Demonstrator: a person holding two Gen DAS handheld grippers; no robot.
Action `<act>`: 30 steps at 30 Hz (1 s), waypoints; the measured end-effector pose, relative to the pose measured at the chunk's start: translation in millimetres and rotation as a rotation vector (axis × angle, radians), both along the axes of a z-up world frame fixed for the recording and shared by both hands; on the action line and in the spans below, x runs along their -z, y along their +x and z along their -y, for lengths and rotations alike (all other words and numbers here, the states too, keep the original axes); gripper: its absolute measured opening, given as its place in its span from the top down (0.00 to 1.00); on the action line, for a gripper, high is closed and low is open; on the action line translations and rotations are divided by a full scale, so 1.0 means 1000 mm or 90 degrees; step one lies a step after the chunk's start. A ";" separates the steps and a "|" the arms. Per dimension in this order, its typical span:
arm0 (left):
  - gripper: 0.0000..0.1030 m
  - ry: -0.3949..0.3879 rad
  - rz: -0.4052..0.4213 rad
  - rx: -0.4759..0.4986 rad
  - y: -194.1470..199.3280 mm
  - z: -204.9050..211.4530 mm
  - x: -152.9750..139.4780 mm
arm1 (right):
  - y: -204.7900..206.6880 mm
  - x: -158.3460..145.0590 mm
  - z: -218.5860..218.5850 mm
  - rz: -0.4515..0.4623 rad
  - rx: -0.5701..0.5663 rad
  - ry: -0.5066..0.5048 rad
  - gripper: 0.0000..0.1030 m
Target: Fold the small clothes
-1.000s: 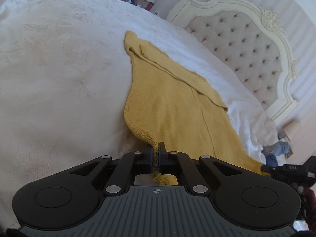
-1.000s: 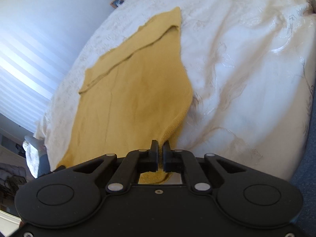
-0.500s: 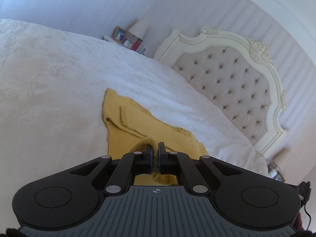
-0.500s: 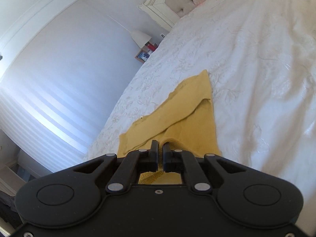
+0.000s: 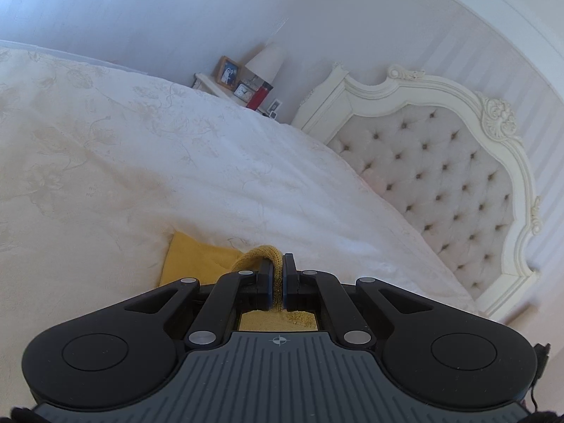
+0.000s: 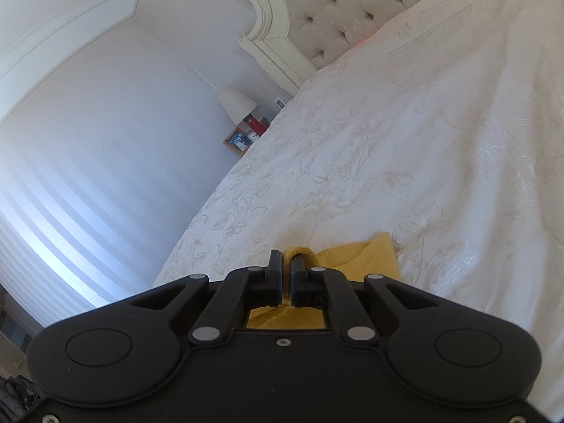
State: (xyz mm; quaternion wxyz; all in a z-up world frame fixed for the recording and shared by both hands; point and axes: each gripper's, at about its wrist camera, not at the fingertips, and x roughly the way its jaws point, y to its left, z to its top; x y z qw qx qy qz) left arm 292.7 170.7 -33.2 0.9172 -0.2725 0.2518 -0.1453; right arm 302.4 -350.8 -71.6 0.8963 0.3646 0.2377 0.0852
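A yellow knit garment (image 5: 190, 257) lies on the white bedspread (image 5: 141, 162); only its far corner shows past the gripper body in the left wrist view. My left gripper (image 5: 279, 264) is shut on a ribbed edge of the garment, which loops over the left finger. In the right wrist view the garment (image 6: 373, 255) shows as a folded corner on the bedspread (image 6: 405, 141). My right gripper (image 6: 286, 264) is shut on another ribbed edge of it. Most of the garment is hidden under both grippers.
A tufted cream headboard (image 5: 440, 162) stands at the bed's right end and also shows in the right wrist view (image 6: 335, 10). A bedside table with a lamp (image 5: 264, 61), a photo frame, a clock and a red bottle stands beyond the bed.
Both grippers have carried the held edges forward over the garment toward its far end. Far less yellow cloth shows ahead of the fingers than a second ago.
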 end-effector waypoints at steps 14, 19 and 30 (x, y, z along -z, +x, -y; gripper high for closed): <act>0.94 0.050 -0.115 -0.066 0.069 -0.002 0.059 | 0.081 0.062 -0.012 -0.100 0.012 -0.055 0.85; 0.76 0.089 -0.115 -0.085 0.080 -0.002 0.053 | 0.083 0.065 -0.006 -0.098 0.050 -0.066 0.81; 0.55 0.277 0.000 -0.003 0.043 0.050 0.009 | 0.044 0.024 -0.032 -0.015 0.027 -0.234 0.52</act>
